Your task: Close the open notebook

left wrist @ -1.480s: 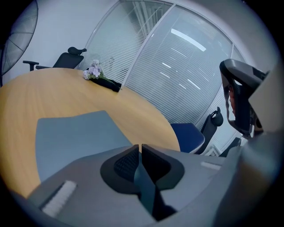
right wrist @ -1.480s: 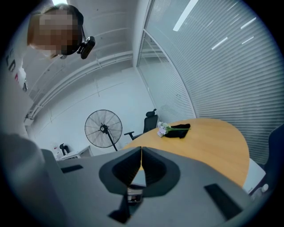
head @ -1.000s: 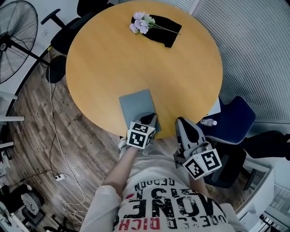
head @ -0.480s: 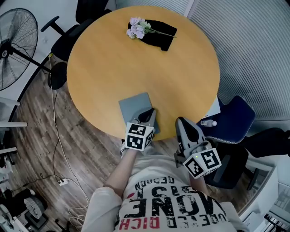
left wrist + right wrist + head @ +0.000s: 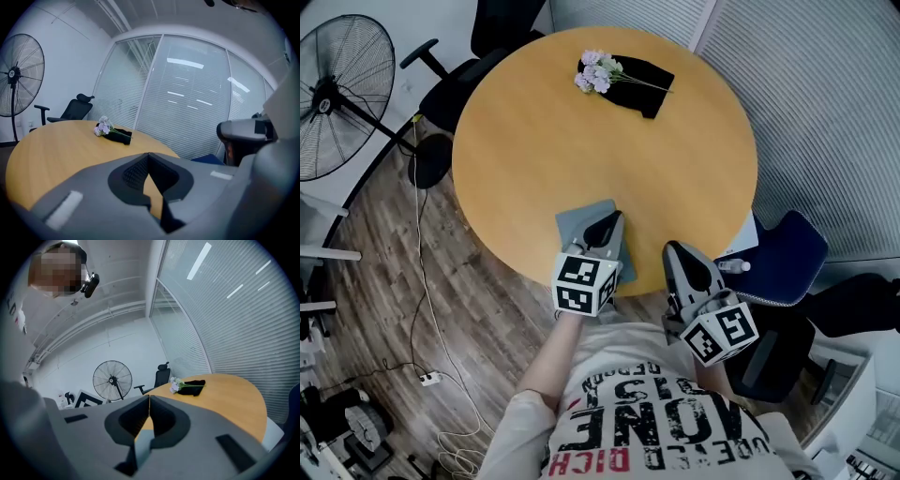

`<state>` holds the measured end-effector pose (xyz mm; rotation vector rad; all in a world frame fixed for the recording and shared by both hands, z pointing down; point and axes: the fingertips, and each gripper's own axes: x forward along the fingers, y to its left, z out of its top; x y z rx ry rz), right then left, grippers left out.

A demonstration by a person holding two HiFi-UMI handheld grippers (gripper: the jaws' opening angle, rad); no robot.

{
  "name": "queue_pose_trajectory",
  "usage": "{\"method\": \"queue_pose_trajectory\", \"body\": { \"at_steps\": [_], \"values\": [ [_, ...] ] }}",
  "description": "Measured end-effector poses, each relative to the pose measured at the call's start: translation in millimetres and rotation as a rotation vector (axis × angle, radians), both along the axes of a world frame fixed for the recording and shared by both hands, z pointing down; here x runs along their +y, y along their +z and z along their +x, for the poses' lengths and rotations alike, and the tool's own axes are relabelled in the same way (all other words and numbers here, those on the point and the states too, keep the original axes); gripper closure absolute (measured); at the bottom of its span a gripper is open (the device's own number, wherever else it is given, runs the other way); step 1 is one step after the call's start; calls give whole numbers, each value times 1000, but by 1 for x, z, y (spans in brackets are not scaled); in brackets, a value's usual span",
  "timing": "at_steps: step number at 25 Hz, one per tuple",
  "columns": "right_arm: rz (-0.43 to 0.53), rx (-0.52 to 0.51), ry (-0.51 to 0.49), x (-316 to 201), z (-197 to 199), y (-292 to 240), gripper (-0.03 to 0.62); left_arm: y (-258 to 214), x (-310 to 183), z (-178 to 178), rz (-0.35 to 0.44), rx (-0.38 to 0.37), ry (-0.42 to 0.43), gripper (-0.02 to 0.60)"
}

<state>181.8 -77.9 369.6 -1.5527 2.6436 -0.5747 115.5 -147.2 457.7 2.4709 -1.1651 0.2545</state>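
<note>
The counter [image 5: 581,141] shows smooth satin wood, the notebook [image 5: 574,223] a matt grey cover, the floor [image 5: 441,281] grained wood planks, the black cloth [image 5: 645,77] matt.
</note>
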Motion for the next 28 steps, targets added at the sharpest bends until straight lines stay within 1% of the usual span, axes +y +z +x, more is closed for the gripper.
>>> {"method": "queue_pose_trajectory", "body": {
  "at_steps": [7,9,12,18,22,28],
  "values": [
    [17,18,-20,-1,-16,-12,582,-44,-3,-19,91,50,-26,572],
    [26,27,-31,-2,-22,-16,582,-56,-4,-25,127,46,-29,572],
    [42,43,-43,-4,-30,-21,582,-71,-4,-38,183,20,-33,572],
    [65,58,-19,-7,-34,-30,582,-106,3,-55,253,44,-30,572],
    [89,68,-17,-9,-47,-39,582,-125,6,-73,281,71,-39,572],
    [119,67,-15,-2,-68,-53,582,-139,14,-94,302,93,-53,572]
  ]
}}
